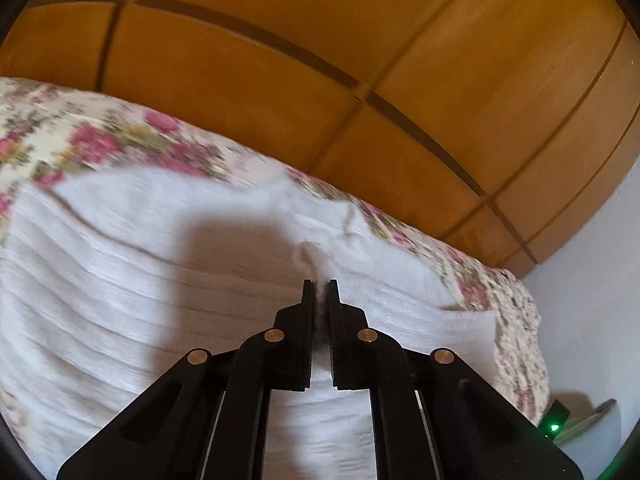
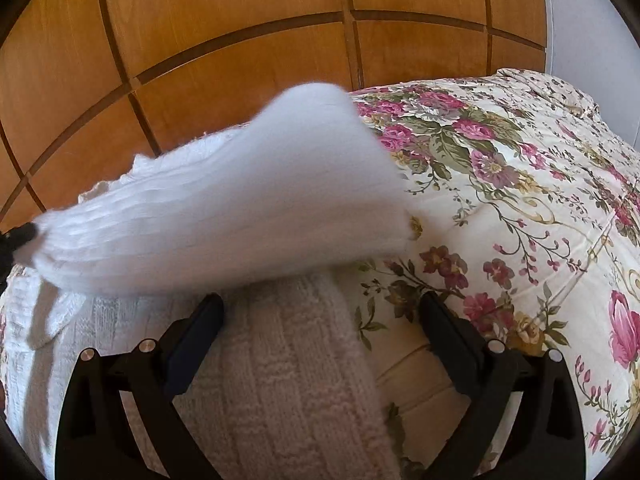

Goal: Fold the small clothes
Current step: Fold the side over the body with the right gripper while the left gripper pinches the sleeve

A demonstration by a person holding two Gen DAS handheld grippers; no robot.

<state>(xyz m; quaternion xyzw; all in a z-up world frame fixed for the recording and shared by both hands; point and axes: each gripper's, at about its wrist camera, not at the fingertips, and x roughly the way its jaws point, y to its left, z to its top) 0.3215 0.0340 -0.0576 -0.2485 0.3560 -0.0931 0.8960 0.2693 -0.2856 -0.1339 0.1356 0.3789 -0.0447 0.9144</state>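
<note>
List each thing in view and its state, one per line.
left gripper: shut on a pinch of the white knit garment
right gripper: open, holding nothing
white knit garment: one flap lifted off the bed, the rest lying flat
floral bedspread: spread under the garment

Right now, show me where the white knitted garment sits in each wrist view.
Left wrist view: the white knitted garment fills the centre and left, a fold pinched in the left tongs.
Right wrist view: its lifted part crosses the middle; the rest lies under the open right tongs.
Shared landmark: the floral bedspread.
</note>
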